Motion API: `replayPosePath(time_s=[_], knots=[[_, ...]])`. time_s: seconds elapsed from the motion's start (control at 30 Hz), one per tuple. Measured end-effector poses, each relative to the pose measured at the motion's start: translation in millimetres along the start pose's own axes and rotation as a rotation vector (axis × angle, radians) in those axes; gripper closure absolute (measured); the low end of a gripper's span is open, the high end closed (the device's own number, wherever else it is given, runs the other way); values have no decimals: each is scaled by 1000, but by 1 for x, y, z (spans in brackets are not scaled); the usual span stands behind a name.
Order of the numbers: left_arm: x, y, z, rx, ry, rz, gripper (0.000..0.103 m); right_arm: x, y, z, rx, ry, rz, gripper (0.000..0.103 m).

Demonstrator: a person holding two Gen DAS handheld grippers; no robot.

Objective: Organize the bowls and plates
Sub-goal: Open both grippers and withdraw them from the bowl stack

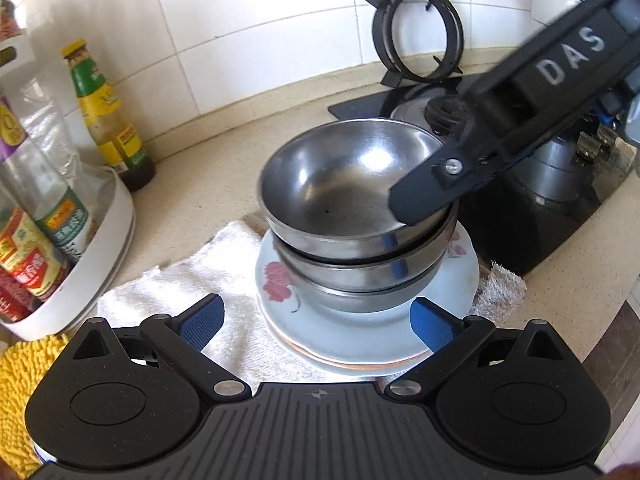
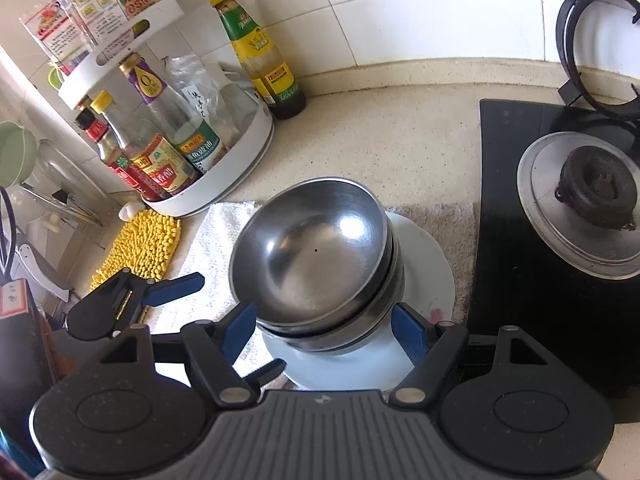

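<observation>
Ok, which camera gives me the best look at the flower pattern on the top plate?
The left wrist view. There the top plate shows its red flower print clearly, left of the stacked steel bowls. In the right wrist view the bowls cover most of that plate; only a faint pink patch shows at its right edge.

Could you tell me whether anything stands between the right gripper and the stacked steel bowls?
Nothing visible does. The right gripper is open with its fingers either side of the steel bowls, stacked on the plates.
</observation>
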State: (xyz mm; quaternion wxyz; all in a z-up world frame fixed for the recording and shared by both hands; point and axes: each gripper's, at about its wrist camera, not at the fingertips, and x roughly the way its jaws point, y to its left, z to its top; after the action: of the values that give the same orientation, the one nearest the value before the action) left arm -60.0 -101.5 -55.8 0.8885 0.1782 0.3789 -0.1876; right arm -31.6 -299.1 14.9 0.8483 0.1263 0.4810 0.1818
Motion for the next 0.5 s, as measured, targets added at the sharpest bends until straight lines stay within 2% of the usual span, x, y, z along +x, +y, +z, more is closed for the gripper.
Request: replayPosePath(time_s=[0.2,0.5], knots=[[-11,4,-4,-39,-10,27,1,-15,5,-11,-7,-37,3,24],[-20,5,-12,-95,-19,37,0,-25,10,-35,-2,-33,-11,23]])
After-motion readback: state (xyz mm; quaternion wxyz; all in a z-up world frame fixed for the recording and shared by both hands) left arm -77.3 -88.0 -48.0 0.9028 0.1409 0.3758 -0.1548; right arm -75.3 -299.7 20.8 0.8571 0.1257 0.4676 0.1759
